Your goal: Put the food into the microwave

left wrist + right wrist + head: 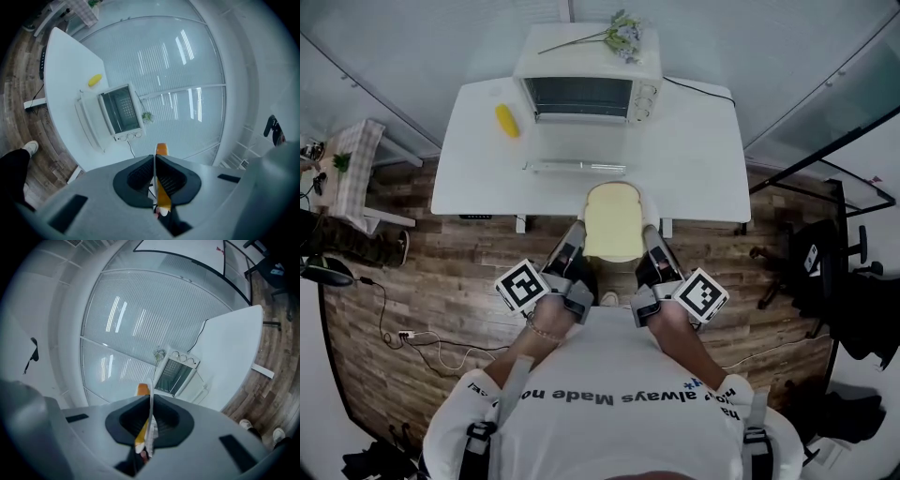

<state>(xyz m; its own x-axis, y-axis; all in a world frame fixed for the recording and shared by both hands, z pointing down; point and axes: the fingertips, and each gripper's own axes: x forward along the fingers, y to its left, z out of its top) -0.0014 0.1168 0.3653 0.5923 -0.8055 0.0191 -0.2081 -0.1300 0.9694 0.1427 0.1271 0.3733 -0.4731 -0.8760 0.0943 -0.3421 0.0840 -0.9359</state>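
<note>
**Both grippers clamp the bread-shaped piece, short of the table**

Brown wood-plank floor [412,309] underfoot. The white rectangular table [703,159] stands ahead of the person. The cream-white box microwave [581,94] sits at its far edge, with its glass door [575,167] dropped open flat onto the table top.

The pale yellow flat piece shaped like a bread slice, with a lighter rim [612,222], is in the air at the near table edge. Its rounded top overlaps the table edge in the head view. It is well apart from the microwave opening.

The left gripper [572,244] is on the piece's left side and the right gripper [652,242] on its right side. Both point level toward the microwave.

In the left gripper view the jaws are clenched on a thin white edge with an orange strip running through the dark pads and poking out past the tips. The right gripper view shows the same: jaws pressed on the white edge, orange just beside it.

A small yellow corn-like cob [507,120] lies on the table left of the microwave. A sprig of pale flowers [622,36] lies on the microwave roof.
</note>
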